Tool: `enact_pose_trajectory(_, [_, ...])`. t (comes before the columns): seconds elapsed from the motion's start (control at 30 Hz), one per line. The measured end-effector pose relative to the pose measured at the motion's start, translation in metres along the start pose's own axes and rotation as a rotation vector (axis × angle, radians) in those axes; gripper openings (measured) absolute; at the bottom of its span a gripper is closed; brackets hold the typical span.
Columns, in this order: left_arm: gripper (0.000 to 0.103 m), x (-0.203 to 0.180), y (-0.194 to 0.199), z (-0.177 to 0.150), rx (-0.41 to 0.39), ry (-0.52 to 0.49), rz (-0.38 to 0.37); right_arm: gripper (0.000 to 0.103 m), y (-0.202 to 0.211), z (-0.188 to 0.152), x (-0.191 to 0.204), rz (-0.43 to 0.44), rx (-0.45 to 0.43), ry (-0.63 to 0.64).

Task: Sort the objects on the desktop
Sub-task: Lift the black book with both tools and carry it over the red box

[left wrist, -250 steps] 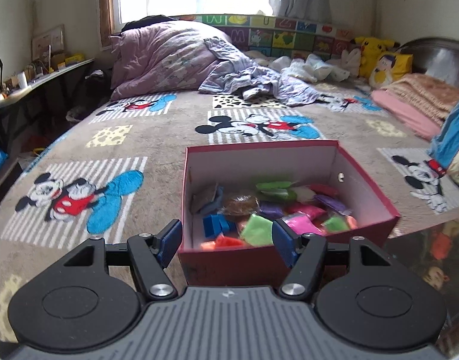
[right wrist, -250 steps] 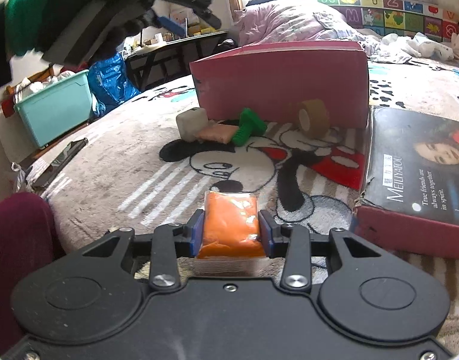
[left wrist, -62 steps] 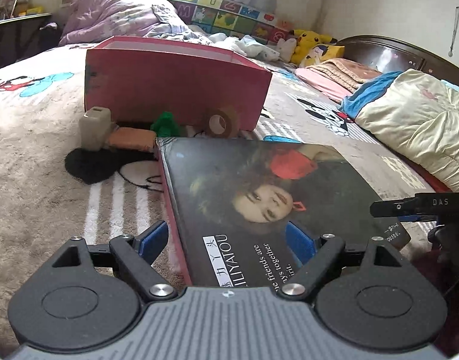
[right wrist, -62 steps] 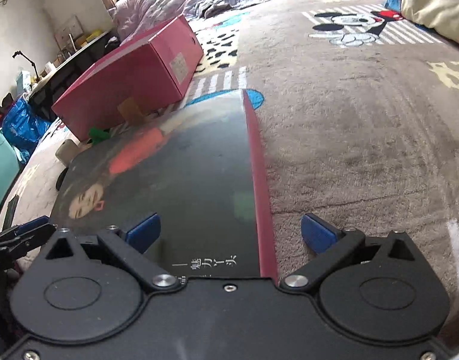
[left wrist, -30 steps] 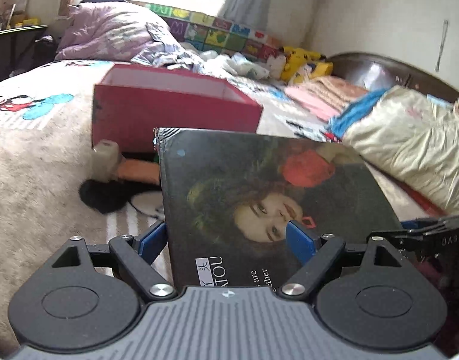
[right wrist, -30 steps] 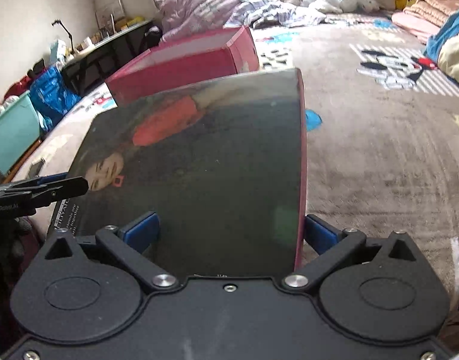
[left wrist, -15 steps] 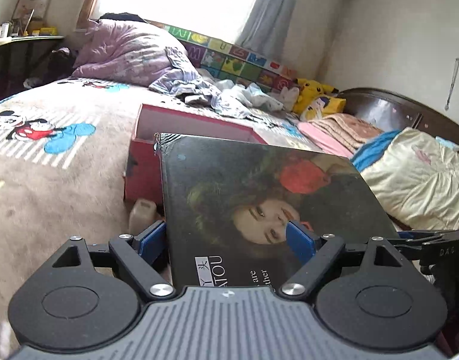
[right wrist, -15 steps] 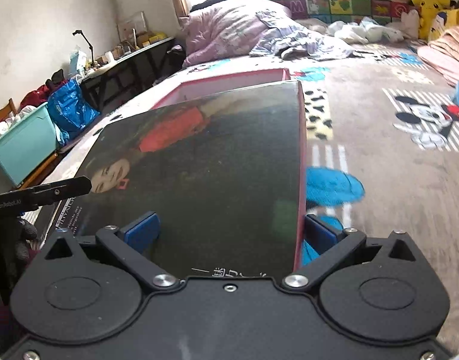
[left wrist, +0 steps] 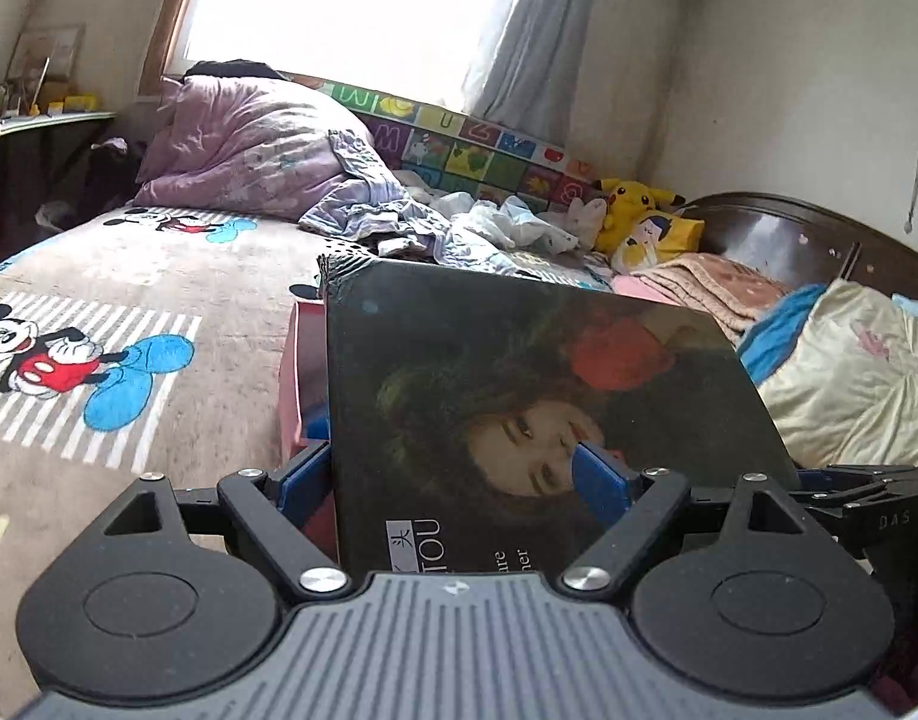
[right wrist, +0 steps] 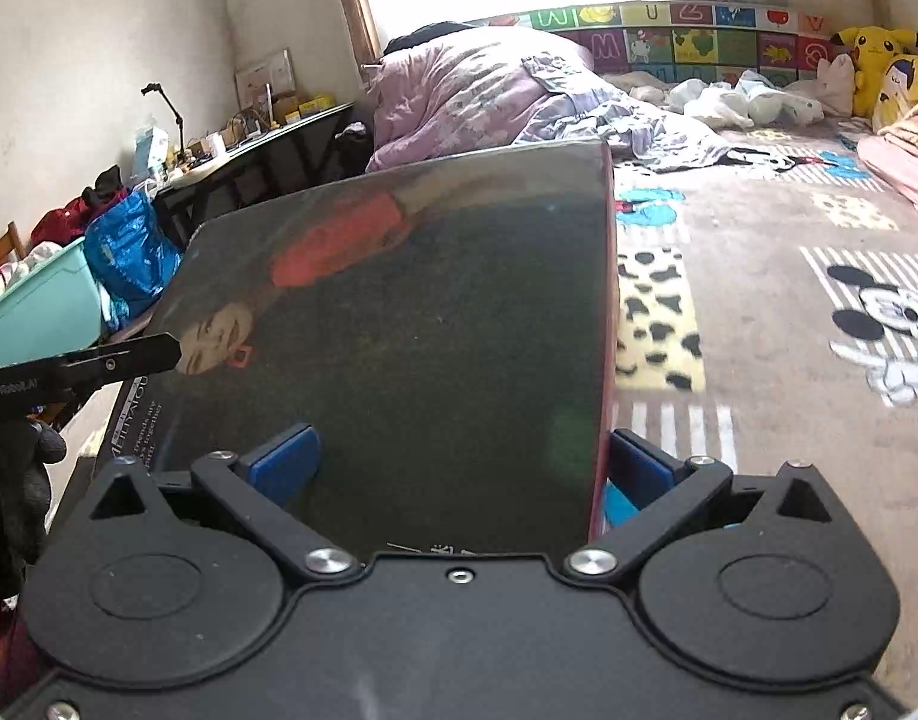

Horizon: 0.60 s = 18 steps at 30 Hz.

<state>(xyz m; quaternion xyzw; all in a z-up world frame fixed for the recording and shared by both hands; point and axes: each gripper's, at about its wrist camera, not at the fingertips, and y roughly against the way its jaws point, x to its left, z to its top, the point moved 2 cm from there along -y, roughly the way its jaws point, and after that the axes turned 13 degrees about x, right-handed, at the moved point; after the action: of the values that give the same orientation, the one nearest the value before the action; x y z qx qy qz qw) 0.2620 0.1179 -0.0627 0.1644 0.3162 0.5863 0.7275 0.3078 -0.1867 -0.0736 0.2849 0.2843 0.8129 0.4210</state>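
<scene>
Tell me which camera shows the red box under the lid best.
Left wrist view: a strip of the red box shows left of the dark lid, with its pink inner wall. In the right wrist view the lid hides the box completely.

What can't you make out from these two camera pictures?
- Left view: the lid hides most of the red box, so its contents can't be seen.
- Right view: the lid hides the box entirely.
- Both views: each tool's own body cuts off the lid's printed text.
</scene>
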Motion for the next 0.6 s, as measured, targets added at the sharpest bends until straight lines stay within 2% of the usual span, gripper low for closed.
enact_pose_trajectory(0.33, [0.085,0.030,-0.045,0.046,0.018,0.021,-0.002,0.103,-0.034,0.050,-0.006,-0.012,-0.024,-0.024])
enact_pose_trajectory(0.6, [0.085,0.063,-0.082,0.074,0.051,0.052,0.007,0.103,-0.065,0.072,-0.001,-0.020,-0.012,-0.025])
